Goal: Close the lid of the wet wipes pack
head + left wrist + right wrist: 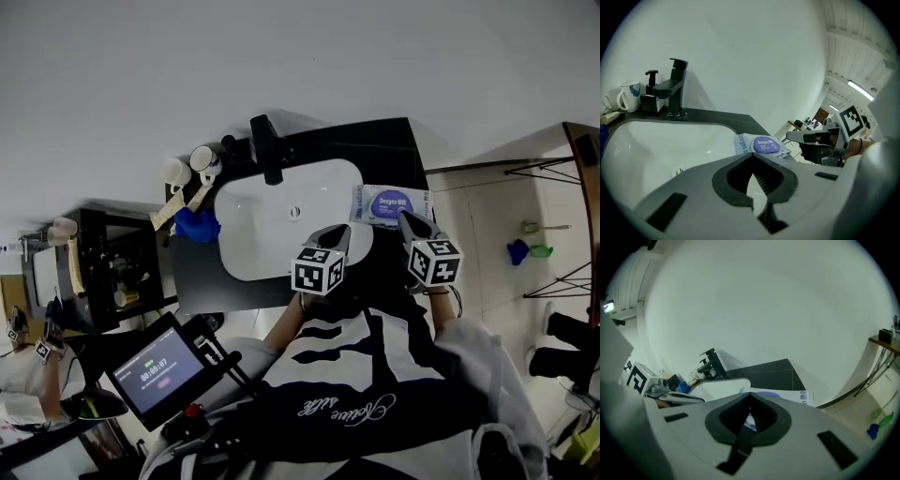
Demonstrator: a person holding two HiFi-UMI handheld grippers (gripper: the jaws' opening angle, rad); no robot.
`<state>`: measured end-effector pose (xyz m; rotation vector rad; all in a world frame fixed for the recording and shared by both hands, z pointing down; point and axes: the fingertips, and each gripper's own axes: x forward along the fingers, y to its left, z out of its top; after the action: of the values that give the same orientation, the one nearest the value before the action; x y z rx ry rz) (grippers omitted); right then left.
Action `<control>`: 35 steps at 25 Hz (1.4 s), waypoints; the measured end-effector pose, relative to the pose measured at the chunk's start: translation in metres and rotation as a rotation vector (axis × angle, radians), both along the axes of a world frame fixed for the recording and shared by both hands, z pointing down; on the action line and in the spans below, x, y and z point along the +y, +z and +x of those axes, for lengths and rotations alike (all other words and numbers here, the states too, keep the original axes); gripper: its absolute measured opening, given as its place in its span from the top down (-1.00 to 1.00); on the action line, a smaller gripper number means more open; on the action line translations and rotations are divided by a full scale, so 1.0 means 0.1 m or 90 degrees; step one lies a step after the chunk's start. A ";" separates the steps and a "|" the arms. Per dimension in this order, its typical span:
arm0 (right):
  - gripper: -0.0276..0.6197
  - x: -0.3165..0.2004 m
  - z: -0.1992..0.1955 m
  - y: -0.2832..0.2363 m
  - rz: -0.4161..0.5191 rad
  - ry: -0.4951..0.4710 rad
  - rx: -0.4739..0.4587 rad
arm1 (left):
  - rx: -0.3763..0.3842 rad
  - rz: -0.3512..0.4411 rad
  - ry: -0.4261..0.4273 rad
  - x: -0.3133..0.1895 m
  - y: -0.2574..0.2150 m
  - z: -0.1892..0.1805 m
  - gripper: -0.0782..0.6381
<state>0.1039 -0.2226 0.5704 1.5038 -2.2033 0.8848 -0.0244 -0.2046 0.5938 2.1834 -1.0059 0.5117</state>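
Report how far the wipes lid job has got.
Done, apparently: the purple lid lies flat on the wet wipes pack beside the sink; whether it has clicked shut I cannot tell. In hand: nothing; left gripper and right gripper are shut and empty near the pack. Left: perhaps a confirming press.

Wipes pack (391,206): the purple oval lid (766,145) bears white print beginning "Deeyeo"; smaller lines beneath it are too small to read. In the left gripper view, blue lettering runs up the pack's near end and is only partly legible. In the right gripper view, blue Chinese characters stand at the pack's right end. Screen (157,369): a timer reading about "00:00:07". Shirt (342,408): cursive white script, not legible. Left cube (319,270) and right cube (436,262): black-and-white square markers.
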 end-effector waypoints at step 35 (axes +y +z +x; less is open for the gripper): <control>0.92 3.53 -0.23 -0.78 0.140 0.094 -0.120 | 0.091 0.061 0.005 3.17 -0.72 0.03 0.79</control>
<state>0.0809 0.1301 0.4920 1.7690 -2.4169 0.8849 -0.0217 0.1127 0.5222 2.2747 -0.9625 0.3120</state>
